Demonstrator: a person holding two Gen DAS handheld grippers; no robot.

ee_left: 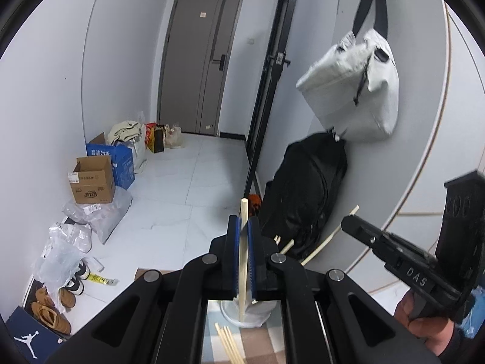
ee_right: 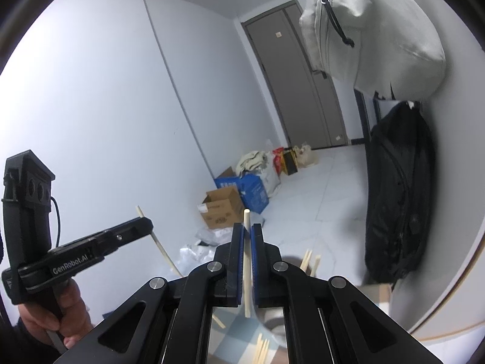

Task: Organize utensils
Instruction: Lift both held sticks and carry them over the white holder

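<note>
My left gripper (ee_left: 244, 221) is shut on a pale wooden chopstick (ee_left: 242, 261) that stands upright between its blue pads. Below it sits a white round holder (ee_left: 260, 312), and loose chopsticks (ee_left: 227, 342) lie on a checked cloth. At the right, my right gripper (ee_left: 348, 223), held by a hand, grips another chopstick (ee_left: 330, 236). In the right wrist view my right gripper (ee_right: 248, 227) is shut on an upright chopstick (ee_right: 247, 273). The left gripper (ee_right: 145, 223) holds its slanted chopstick (ee_right: 162, 250) at the left. More chopsticks (ee_right: 262, 348) lie below.
A black backpack (ee_left: 306, 194) leans on the wall with a white bag (ee_left: 354, 88) hanging above it. Cardboard boxes (ee_left: 94, 182), plastic bags and shoes (ee_left: 51, 315) line the left wall. A grey door (ee_left: 200, 60) closes the far end of the tiled floor.
</note>
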